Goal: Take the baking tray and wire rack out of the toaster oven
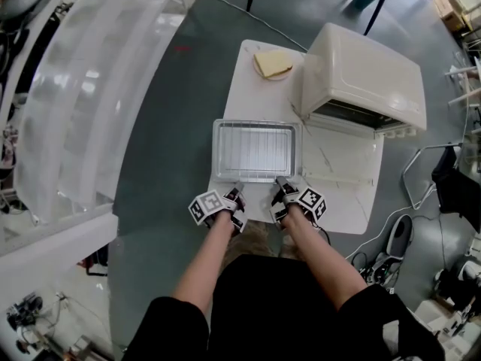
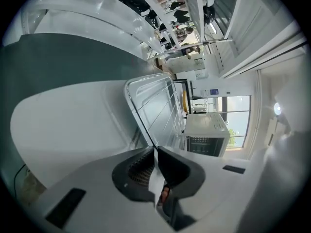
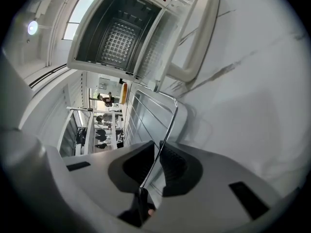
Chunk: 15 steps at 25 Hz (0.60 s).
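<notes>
White table (image 1: 338, 179), near edge: baking tray (image 1: 216, 150), already out of the toaster oven (image 1: 364, 74). Left gripper (image 1: 238, 189) and right gripper (image 1: 280, 183) are each pinched narrow on its near rim. Risk: thin-rim grips slip, tray tilts, wire rack (image 1: 254, 150) slides. Contents: tray holds rack; oven cavity looks empty.

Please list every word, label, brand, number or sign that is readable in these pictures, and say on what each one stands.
No text reads clearly in any view.
Toaster oven: marks by its controls, too small to read.
Cubes on the left gripper and right gripper: black-and-white square patterns, no letters.
Small sign on the far wall: blurred.
Baking tray: no print.
</notes>
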Each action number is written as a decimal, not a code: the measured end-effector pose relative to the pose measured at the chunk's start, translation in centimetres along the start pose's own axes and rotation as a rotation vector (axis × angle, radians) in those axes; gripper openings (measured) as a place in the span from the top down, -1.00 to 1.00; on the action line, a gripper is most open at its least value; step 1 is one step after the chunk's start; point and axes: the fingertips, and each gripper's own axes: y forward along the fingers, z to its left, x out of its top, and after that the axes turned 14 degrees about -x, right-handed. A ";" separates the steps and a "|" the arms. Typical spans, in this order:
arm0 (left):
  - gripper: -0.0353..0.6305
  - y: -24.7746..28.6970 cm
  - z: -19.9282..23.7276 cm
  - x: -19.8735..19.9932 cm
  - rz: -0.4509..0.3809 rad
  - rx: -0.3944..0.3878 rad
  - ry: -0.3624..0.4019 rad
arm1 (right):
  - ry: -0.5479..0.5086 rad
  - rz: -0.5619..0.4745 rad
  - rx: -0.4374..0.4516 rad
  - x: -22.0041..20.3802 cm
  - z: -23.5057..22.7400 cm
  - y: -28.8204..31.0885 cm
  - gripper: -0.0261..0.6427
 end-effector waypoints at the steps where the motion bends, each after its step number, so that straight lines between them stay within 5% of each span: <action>1: 0.77 0.0 0.1 0.1 -0.004 0.001 -0.008 | 0.000 0.007 -0.001 -0.1 0.1 0.1 0.79; 15: 0.79 -0.2 0.7 1.1 -0.097 0.006 -0.097 | -0.051 0.107 -0.084 -1.3 1.3 0.0 0.39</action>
